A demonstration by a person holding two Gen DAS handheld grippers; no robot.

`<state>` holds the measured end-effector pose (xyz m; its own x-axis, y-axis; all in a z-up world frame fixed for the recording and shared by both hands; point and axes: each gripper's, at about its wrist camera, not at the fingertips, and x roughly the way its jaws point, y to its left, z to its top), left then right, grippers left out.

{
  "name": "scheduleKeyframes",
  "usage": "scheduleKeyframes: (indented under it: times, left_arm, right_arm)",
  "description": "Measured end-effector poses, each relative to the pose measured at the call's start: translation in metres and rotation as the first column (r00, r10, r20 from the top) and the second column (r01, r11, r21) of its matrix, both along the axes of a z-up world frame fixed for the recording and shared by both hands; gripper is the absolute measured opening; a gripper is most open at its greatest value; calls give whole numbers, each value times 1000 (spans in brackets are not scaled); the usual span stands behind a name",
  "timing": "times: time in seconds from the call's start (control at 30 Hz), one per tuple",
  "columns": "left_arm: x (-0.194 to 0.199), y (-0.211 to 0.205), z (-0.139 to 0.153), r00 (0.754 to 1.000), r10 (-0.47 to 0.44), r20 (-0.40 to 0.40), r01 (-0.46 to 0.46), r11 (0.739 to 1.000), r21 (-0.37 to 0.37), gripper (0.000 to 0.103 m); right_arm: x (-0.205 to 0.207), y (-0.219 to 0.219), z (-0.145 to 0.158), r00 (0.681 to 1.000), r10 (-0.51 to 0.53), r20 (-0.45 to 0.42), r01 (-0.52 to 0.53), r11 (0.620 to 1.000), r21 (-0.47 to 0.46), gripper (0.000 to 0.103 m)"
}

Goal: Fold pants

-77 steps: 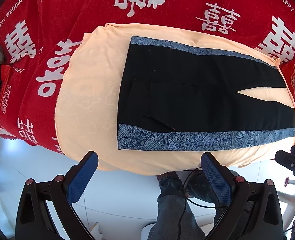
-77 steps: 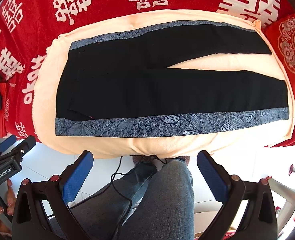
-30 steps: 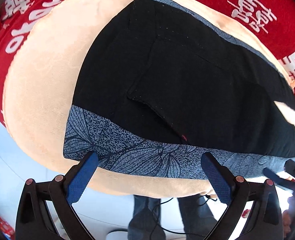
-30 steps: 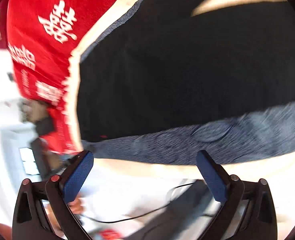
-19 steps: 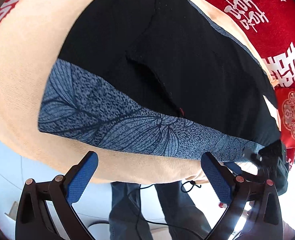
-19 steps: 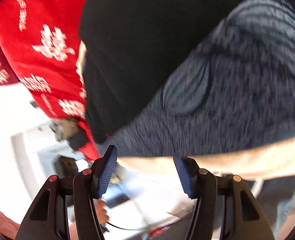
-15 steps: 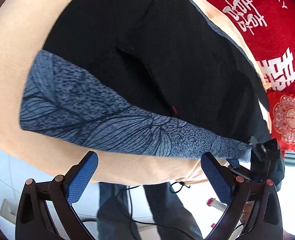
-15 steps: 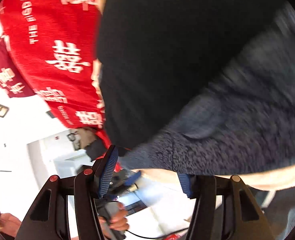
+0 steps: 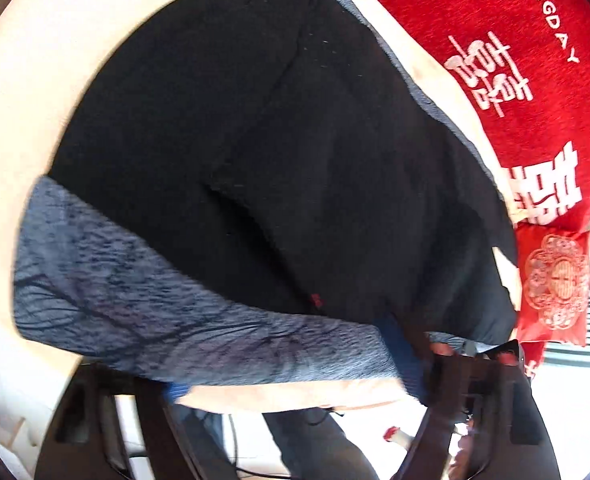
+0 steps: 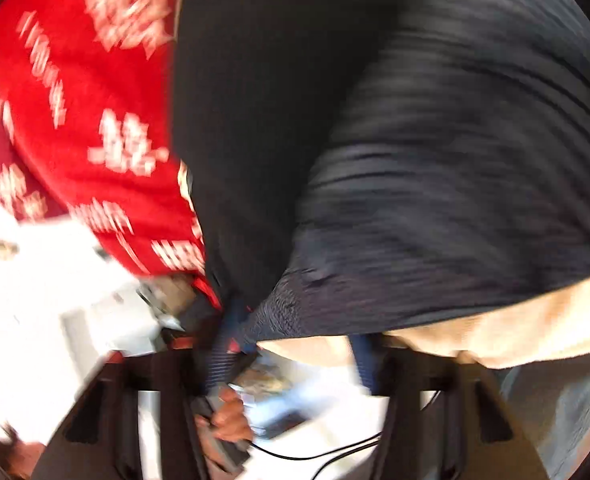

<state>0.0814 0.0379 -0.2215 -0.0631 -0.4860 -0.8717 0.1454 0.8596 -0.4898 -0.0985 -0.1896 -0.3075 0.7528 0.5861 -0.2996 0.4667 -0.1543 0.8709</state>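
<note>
I had my left gripper (image 9: pixel 295 380) spread wide at the pants' (image 9: pixel 287 152) grey-patterned near hem (image 9: pixel 167 320) and my right gripper (image 10: pixel 291 354) narrowed, its grip unclear through blur, the pants lying across the peach cushion (image 9: pixel 27 92) toward the red blanket (image 9: pixel 515 40).

The pants (image 9: pixel 295 152) are black, with a blue-grey side band (image 9: pixel 143 320) carrying a darker leaf-line print along the edge below the black panel; a small red tag (image 9: pixel 316 300) sits on the black cloth just above that band. Under the pants lies a plain peach pad (image 9: pixel 27 92). Beyond the pad, the blanket (image 9: pixel 535 60) is red with white characters and white lettering. A red cushion (image 9: pixel 555 284) beside the blanket bears a white round ornament. In the right wrist view the claw pads (image 10: pixel 219 360) are blue on black frames.
</note>
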Motion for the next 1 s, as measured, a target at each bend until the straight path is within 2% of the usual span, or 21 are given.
scheduleKeyframes:
  times: [0.03,0.07,0.1,0.17,0.23,0.37,0.47,0.5,0.6,0.63,0.67,0.7,0.77,0.8,0.83,0.9,0.93,0.97,1.0]
  left_arm:
    - [0,-1,1,1000,4,-3,-4,1000,21,44]
    - [3,2,2,1000,12,-21,-12,1000,16,30]
    - [6,6,3,999,30,-41,-30,1000,4,26]
    - [13,9,15,999,42,-35,-42,999,7,26]
    - [21,-2,36,1000,14,0,-14,1000,18,26]
    - [49,-32,82,996,1,91,0,1000,-4,26]
    - [83,-53,100,987,22,157,-17,999,-37,26]
    - [99,-66,102,982,14,187,-8,999,-32,26]
    - [141,-103,94,965,-23,259,17,1000,27,27]
    - [154,-113,87,960,-34,278,19,998,57,34]
    - [167,-124,76,953,-44,299,13,994,105,46]
    - [180,-134,63,947,-47,317,-1,989,148,49]
    - [203,-153,38,953,-41,299,-21,979,202,49]
    - [212,-158,27,958,-35,283,-30,974,223,49]
    - [220,-165,23,962,-21,271,-45,971,235,49]
    - [225,-165,27,966,17,257,-79,970,231,49]
    - [224,-163,34,963,23,269,-87,970,228,50]
    - [220,-159,44,956,21,292,-93,968,234,53]
    - [215,-155,55,947,13,320,-99,962,254,62]
  right_arm:
    - [-4,-3,-1,999,-25,-21,25,1000,12,9]
    - [-4,-5,3,999,-30,-30,30,1000,6,9]
    - [1,-8,17,1000,-9,-29,8,1000,-25,9]
    - [14,-16,43,999,51,-6,-52,994,-92,8]
    - [35,-31,79,992,120,38,-112,980,-162,8]
    - [95,-72,141,959,265,98,-226,928,-297,8]
    - [137,-107,159,937,331,109,-272,891,-362,10]
    - [163,-115,164,929,358,95,-298,874,-383,11]
    - [216,-143,150,915,403,38,-355,844,-401,12]
    - [227,-148,140,912,409,16,-370,840,-396,12]
    - [239,-153,126,912,411,-10,-383,840,-385,12]
    - [249,-159,110,913,405,-41,-390,842,-372,12]
    - [274,-169,83,918,385,-92,-393,858,-332,13]
    - [284,-171,69,912,386,-137,-410,853,-324,13]
    - [291,-172,62,905,392,-164,-425,847,-319,15]
    - [300,-169,63,889,421,-180,-457,832,-314,35]
    - [304,-165,70,878,450,-162,-478,817,-322,64]
    - [306,-161,80,865,480,-143,-499,795,-344,77]
    - [307,-153,96,847,515,-131,-521,756,-397,77]
